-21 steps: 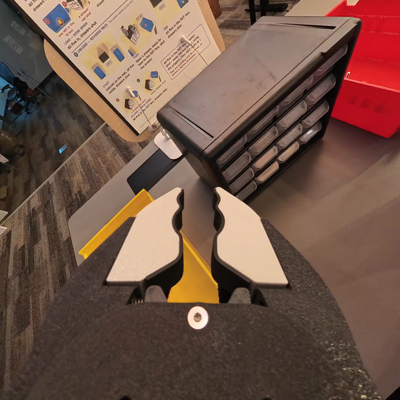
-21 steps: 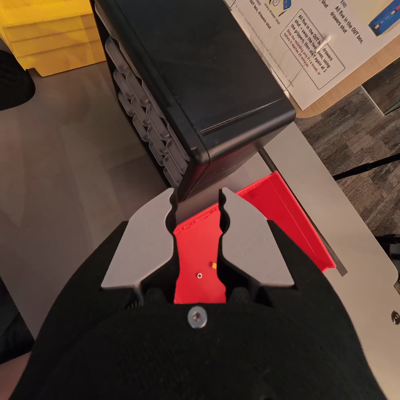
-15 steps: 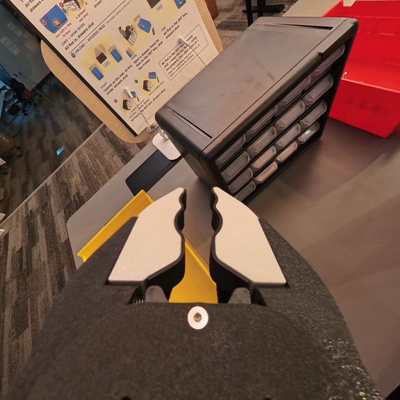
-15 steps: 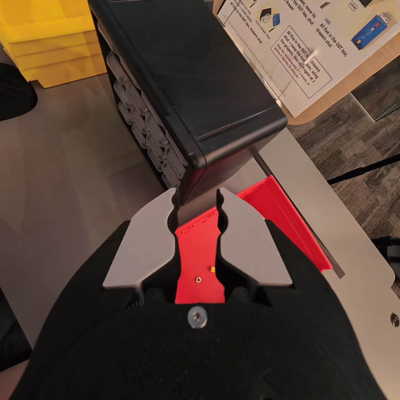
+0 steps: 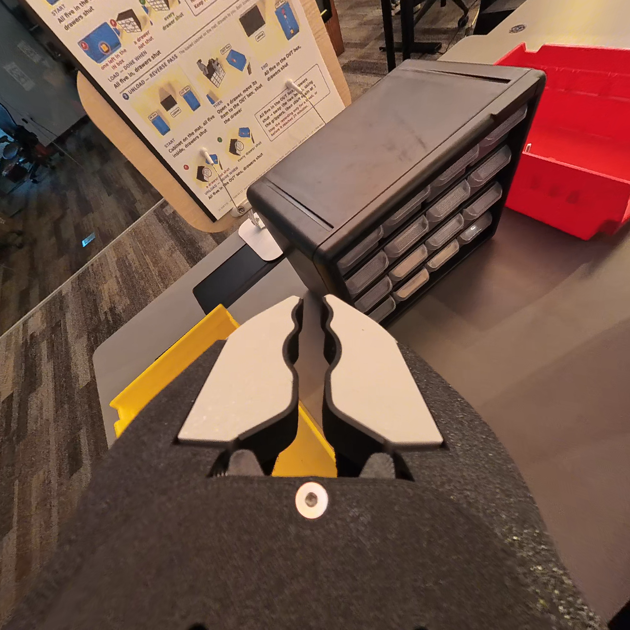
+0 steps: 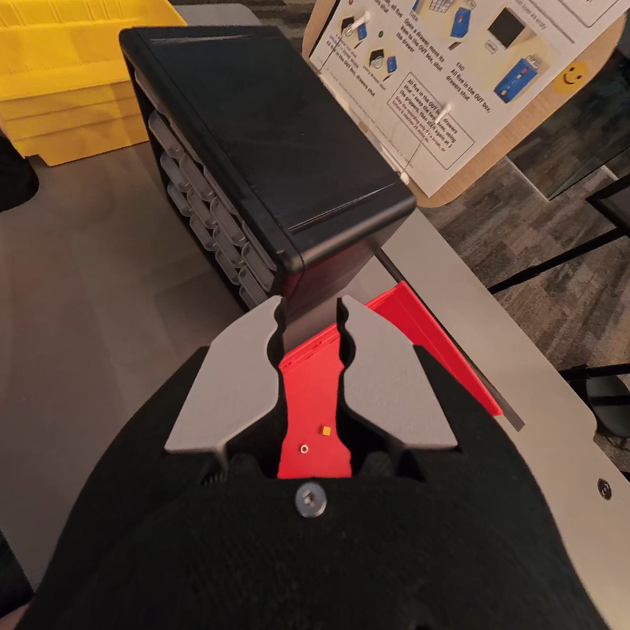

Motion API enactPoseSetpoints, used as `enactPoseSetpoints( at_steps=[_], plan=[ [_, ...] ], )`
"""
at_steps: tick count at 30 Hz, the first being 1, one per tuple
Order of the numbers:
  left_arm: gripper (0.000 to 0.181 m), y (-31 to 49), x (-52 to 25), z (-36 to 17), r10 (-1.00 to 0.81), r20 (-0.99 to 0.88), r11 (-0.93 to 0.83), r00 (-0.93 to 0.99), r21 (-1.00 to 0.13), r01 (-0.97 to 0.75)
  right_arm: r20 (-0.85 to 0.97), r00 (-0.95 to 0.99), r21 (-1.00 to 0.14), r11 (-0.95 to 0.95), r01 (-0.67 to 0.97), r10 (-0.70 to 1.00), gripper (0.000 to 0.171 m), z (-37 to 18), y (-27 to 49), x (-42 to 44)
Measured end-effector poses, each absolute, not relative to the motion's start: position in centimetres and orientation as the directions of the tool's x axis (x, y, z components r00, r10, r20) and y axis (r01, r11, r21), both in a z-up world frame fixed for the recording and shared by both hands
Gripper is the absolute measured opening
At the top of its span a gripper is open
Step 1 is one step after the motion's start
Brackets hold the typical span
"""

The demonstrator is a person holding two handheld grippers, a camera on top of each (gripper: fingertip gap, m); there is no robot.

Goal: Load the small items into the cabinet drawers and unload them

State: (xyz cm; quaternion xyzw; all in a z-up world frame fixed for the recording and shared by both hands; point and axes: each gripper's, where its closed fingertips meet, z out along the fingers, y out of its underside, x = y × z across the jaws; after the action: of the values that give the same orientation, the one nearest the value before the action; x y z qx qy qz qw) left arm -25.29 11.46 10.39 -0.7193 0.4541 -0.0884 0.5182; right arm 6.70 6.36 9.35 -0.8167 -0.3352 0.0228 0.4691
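The black cabinet (image 5: pixel 392 163) stands on the grey table with its several clear drawers (image 5: pixel 426 231) all shut; it also shows in the right wrist view (image 6: pixel 272 136). My left gripper (image 5: pixel 312 301) hovers over a yellow bin (image 5: pixel 204 344), left of the cabinet. Its jaws stand a narrow gap apart with nothing between them. My right gripper (image 6: pixel 310 303) is open and empty above a red bin (image 6: pixel 313 392), right of the cabinet. A small yellow square (image 6: pixel 326 430) and a small metal ring (image 6: pixel 304 449) lie in that bin.
A poster on a wooden board (image 5: pixel 204 102) stands behind the cabinet, also in the right wrist view (image 6: pixel 443 85). The red bin (image 5: pixel 579 163) and yellow bin (image 6: pixel 68 85) flank the cabinet. The table's back edge (image 6: pixel 477 306) drops to carpeted floor. The grippers' ends are close to 35 cm from one another. From the right gripper's tips to the small yellow square (image 6: pixel 326 430) is close to 25 cm.
The left jaws have closed to a narrow gap. The right jaws have narrowed a little. The right view has swung, so the cabinet sits lower and more to the left in it.
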Motion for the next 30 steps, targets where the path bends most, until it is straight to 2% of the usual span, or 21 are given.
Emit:
enactPoseSetpoints(
  at_steps=[6, 11, 19, 30],
  plan=[
    [0.0, 11.1, -26.2, 11.4, -0.734, -0.305, -0.054, 0.606, -0.864, -0.5, 0.289, 0.814, -0.835, -0.282, 0.472, 0.504, 0.026, 11.3, 6.2, 7.9],
    [0.0, 11.0, -26.8, 11.5, -0.732, -0.279, -0.068, 0.621, -0.878, -0.475, 0.31, 0.838, -0.862, -0.238, 0.447, 0.45, 0.021, 12.5, 6.0, 8.8],
    [0.0, 11.0, -26.9, 11.9, -0.742, -0.256, -0.063, 0.62, -0.894, -0.444, 0.377, 0.836, -0.866, -0.169, 0.471, 0.399, 0.001, 13.8, 5.6, 8.8],
    [0.0, 11.3, -27.7, 12.3, -0.733, -0.243, -0.062, 0.636, -0.907, -0.417, 0.339, 0.871, -0.895, -0.163, 0.415, 0.355, 0.001, 16.0, 4.9, 10.4]
  ],
)
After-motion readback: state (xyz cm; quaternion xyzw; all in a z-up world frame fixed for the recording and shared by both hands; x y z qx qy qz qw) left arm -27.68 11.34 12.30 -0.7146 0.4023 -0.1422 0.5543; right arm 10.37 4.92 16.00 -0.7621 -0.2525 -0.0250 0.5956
